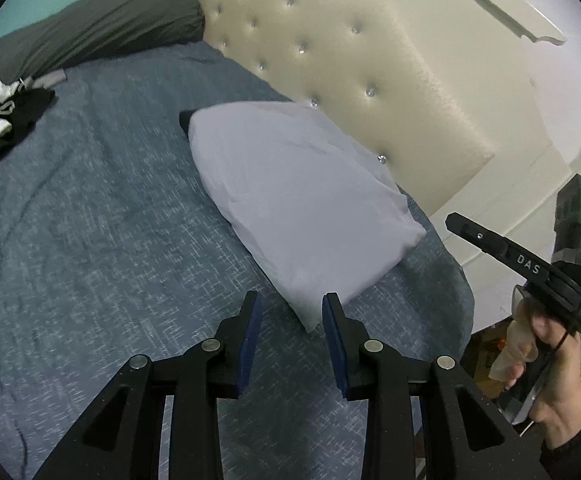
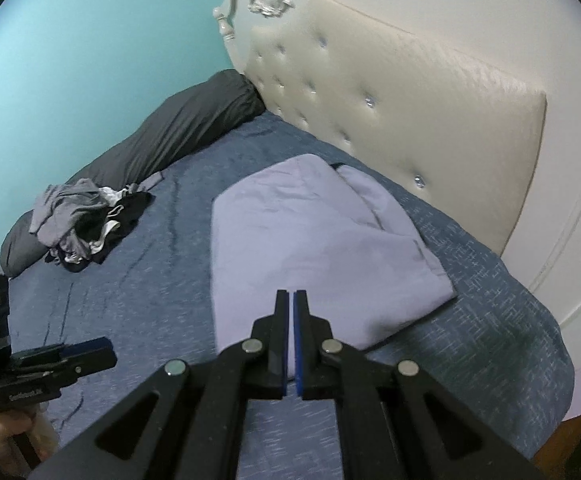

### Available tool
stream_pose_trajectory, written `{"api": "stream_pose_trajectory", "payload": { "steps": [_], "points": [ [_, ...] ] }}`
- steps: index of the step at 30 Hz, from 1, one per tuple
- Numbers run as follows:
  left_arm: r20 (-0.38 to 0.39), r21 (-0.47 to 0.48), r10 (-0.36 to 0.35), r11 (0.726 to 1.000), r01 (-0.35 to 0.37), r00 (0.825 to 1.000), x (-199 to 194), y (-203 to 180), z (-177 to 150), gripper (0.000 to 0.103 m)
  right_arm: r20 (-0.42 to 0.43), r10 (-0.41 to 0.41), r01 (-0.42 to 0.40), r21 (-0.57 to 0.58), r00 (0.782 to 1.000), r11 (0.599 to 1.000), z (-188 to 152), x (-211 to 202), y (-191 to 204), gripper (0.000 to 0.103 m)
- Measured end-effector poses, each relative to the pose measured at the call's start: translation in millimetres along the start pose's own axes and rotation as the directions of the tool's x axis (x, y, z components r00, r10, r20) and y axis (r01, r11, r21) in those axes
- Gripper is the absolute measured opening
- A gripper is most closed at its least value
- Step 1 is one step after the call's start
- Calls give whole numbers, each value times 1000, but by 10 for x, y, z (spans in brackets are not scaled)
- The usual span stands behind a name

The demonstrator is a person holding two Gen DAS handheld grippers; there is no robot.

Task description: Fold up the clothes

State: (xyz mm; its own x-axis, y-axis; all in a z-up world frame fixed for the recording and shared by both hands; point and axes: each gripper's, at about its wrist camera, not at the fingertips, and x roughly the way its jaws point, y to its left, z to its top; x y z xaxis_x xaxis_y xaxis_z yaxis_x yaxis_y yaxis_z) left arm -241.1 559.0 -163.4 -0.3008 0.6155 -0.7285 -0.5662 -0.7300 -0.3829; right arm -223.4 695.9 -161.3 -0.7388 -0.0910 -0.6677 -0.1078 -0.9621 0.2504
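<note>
Clearly the unfolded clothes [image 2: 86,224] lie heaped at the far left of the bed [image 2: 162,280], well apart from both claws. My left claw [image 1: 292,304] hangs released and empty, my right claw [image 2: 291,300] clenched on nothing over the pale pillow [image 2: 310,240]; reaching across, I could snag the pillow or drag several garments at once.

Left wrist view: set behind its own tool [image 1: 292,300], angled down over the bed [image 1: 90,240], facing the headboard [image 1: 350,60], fairly near the white pillow [image 1: 302,200]. Right wrist view: set behind its tool [image 2: 291,294], same downward slant, apparently a little farther right. Shared: bed, pillow, headboard, grey bolster [image 2: 178,132], clothes pile [image 2: 86,220]; each view catches the other tool at its edge.
</note>
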Motion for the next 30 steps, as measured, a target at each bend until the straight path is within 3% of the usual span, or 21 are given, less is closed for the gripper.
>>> {"api": "stream_pose_trajectory", "payload": {
  "steps": [10, 30],
  "points": [
    [57, 23, 18, 1000, -20, 998, -482, -86, -6, 38, 26, -13, 14, -23, 1000, 1000, -80, -373, 297, 1],
    [168, 79, 40, 995, -54, 985, -1422, -230, -195, 65, 82, -37, 40, -37, 996, 999, -342, -1151, 890, 3]
  ]
}}
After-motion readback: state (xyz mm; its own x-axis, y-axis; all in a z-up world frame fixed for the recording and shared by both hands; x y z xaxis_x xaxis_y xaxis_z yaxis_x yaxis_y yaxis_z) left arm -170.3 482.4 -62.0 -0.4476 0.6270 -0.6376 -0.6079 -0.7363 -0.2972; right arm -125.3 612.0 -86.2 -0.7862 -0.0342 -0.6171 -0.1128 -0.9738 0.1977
